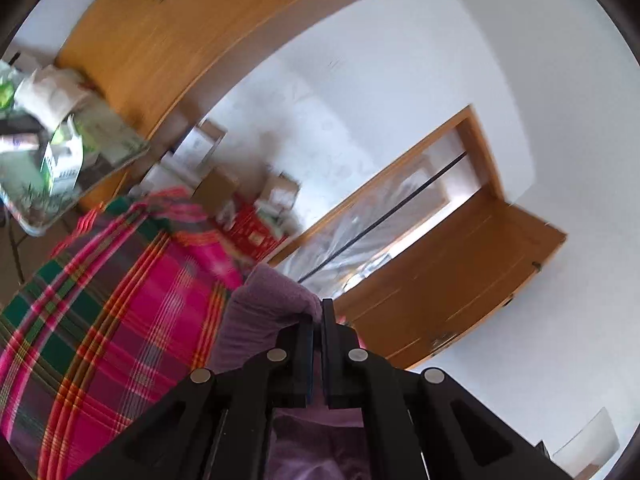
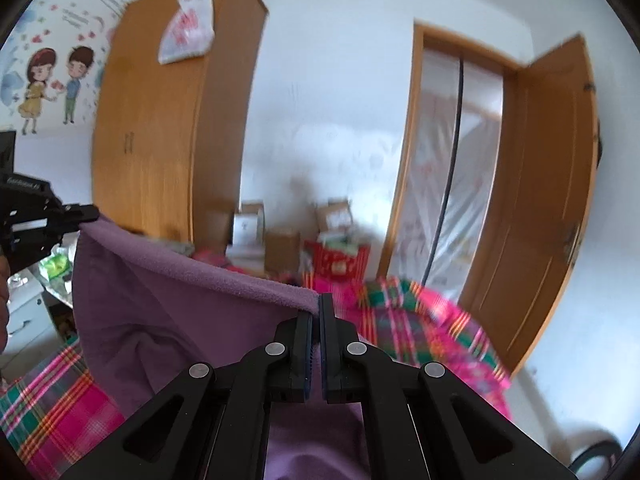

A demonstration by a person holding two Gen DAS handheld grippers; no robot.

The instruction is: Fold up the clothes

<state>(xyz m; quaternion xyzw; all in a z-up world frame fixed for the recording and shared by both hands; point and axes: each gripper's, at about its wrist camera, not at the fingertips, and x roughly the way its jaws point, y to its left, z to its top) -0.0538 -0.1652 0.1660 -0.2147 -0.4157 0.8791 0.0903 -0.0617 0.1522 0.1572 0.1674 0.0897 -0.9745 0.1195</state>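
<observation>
Two grips: both grippers are clamped on the same purple cloth (image 2: 168, 308), one at each end of its top hem.
Right gripper (image 2: 319, 312): jaws pressed together on the near end of the hem, fabric pinched between the pads and more of it bunched beneath the tool.
Left gripper (image 2: 86, 214): seen from the right wrist view at the far end of the hem, tips closed on the corner; its own camera shows the left gripper (image 1: 318, 320) with the jaws nearly together and purple fabric (image 1: 272, 308) caught between them.
Cloth position: lifted clear, hanging down from the two grips over the plaid bedspread (image 2: 52, 400) (the hem sags a little in the middle, so it is not fully taut).
Step in hand: my guess is spreading the garment in the air before laying it down for a fold.
Doing it well: draw the two grips apart until the hem runs straight, keep both at one height, and lower the free bottom edge onto the bedspread first, away from the rumpled edge (image 2: 440, 320) nearest the open door (image 2: 548, 200).
Risk: both pinches sit close to the hem edge, so a sharp tug could slip a corner free.
Unclear: what kind of garment it is; the lower part is hidden behind the tool.
</observation>
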